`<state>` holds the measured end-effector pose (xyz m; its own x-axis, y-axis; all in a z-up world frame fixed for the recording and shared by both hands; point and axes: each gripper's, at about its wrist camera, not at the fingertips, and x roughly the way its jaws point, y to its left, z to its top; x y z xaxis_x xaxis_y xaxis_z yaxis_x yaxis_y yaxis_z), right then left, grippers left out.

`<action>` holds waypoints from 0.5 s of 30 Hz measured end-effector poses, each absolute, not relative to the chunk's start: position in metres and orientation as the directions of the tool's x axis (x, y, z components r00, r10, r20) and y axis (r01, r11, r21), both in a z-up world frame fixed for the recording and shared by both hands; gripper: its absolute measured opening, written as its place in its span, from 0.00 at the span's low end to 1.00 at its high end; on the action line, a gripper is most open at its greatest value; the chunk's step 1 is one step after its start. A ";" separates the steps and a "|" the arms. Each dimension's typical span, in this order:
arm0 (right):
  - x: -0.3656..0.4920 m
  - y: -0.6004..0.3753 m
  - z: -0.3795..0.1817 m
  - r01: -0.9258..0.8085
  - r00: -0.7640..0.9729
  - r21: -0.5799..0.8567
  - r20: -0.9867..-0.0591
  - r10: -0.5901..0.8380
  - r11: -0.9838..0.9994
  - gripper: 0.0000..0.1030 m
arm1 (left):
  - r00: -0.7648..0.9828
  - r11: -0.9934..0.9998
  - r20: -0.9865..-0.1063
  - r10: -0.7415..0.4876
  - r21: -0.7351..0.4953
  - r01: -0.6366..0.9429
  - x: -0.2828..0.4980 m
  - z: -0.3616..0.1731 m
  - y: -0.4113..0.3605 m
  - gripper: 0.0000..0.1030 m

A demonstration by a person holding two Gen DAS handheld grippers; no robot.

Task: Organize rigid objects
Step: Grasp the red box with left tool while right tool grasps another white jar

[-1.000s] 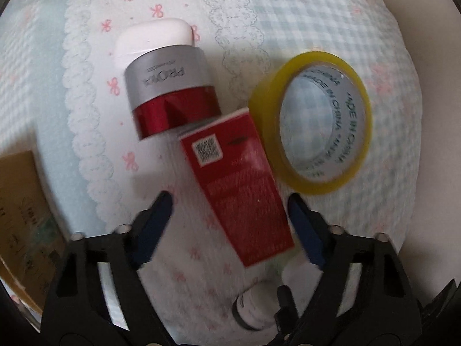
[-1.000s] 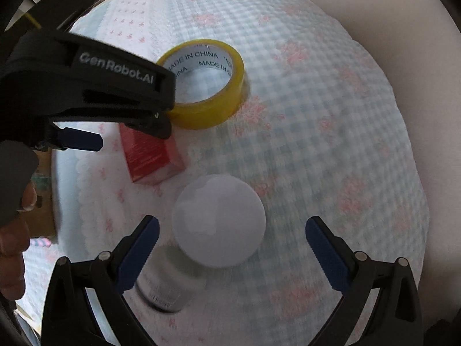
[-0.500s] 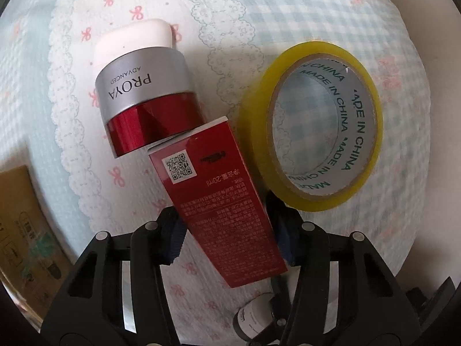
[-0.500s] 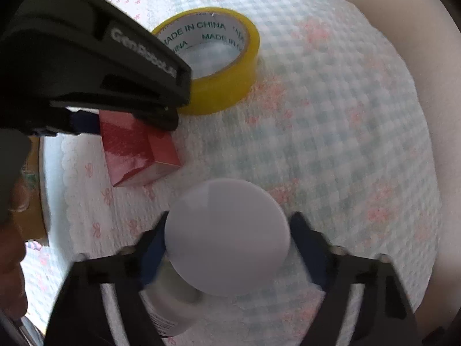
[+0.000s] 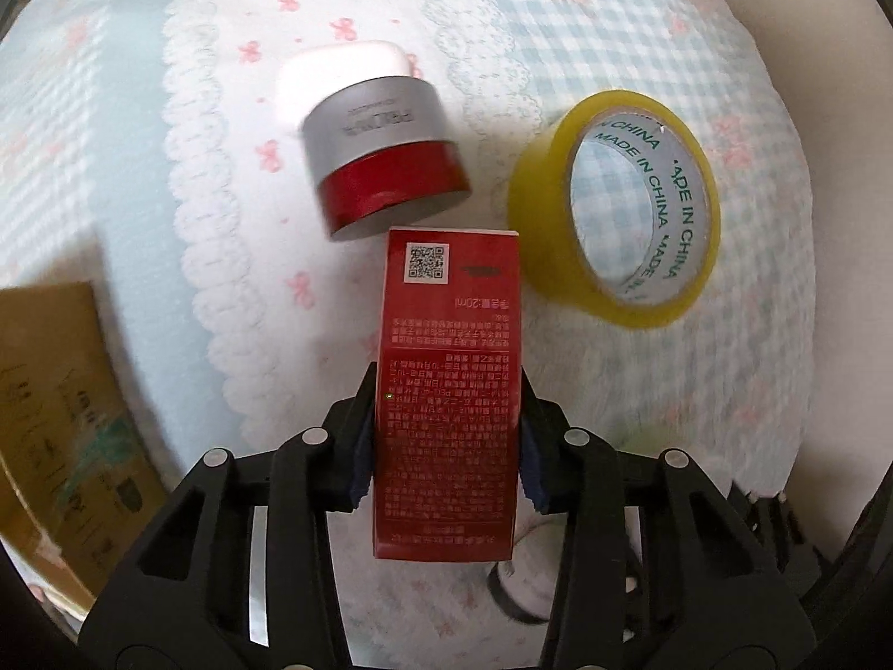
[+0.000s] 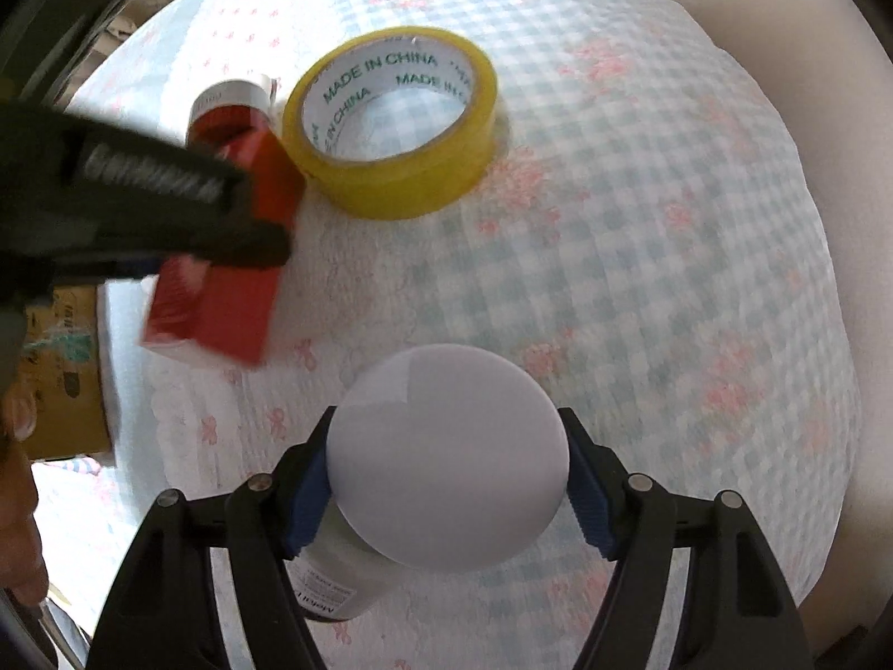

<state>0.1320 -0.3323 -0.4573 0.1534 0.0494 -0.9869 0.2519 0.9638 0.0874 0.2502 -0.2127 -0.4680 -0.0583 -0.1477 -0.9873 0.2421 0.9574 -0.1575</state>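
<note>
My left gripper [image 5: 443, 438] is shut on a red carton [image 5: 449, 385] with a QR code and holds it lifted above the quilt; the carton also shows in the right wrist view [image 6: 223, 290] under the left gripper's black body. My right gripper [image 6: 446, 480] is shut on a white bottle with a round white cap [image 6: 446, 463], label side down. A red and silver jar [image 5: 385, 162] lies on its side beyond the carton, against a white case [image 5: 340, 72]. A yellow tape roll [image 5: 619, 212] lies to the right, also in the right wrist view [image 6: 390, 123].
Everything lies on a checked blue and pink floral quilt [image 6: 642, 223]. A brown cardboard box [image 5: 61, 402] stands at the left edge. A cream padded surface [image 6: 781, 28] borders the quilt at the right. The person's hand [image 6: 17, 502] shows at the left.
My left gripper closed on the red carton, straightened it and lifted it. My right gripper closed on the white bottle's cap and raised it.
</note>
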 end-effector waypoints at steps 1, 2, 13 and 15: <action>0.132 -0.333 -0.454 0.252 0.160 0.089 -0.986 0.049 0.964 0.67 | -0.056 0.958 -0.987 -0.149 -0.158 0.239 0.249 -0.466 -0.208 0.37; 0.131 -0.334 -0.450 0.249 0.170 0.090 -0.984 0.048 0.964 0.67 | -0.053 0.959 -0.987 -0.150 -0.159 0.236 0.248 -0.463 -0.203 0.37; 0.124 -0.335 -0.377 0.241 0.281 0.129 -0.958 0.058 0.962 0.66 | 0.105 0.956 -0.968 -0.229 -0.204 0.209 0.215 -0.354 -0.143 0.37; 0.123 -0.333 -0.354 0.225 0.310 0.134 -0.949 0.059 0.965 0.66 | 0.150 0.954 -0.957 -0.248 -0.214 0.212 0.209 -0.327 -0.138 0.37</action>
<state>0.1232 -0.3328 -0.3543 0.3097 0.0591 -0.9490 0.2251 0.9651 0.1336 0.2085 -0.1379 -0.3272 0.1497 -0.2481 -0.9571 0.2120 0.9535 -0.2140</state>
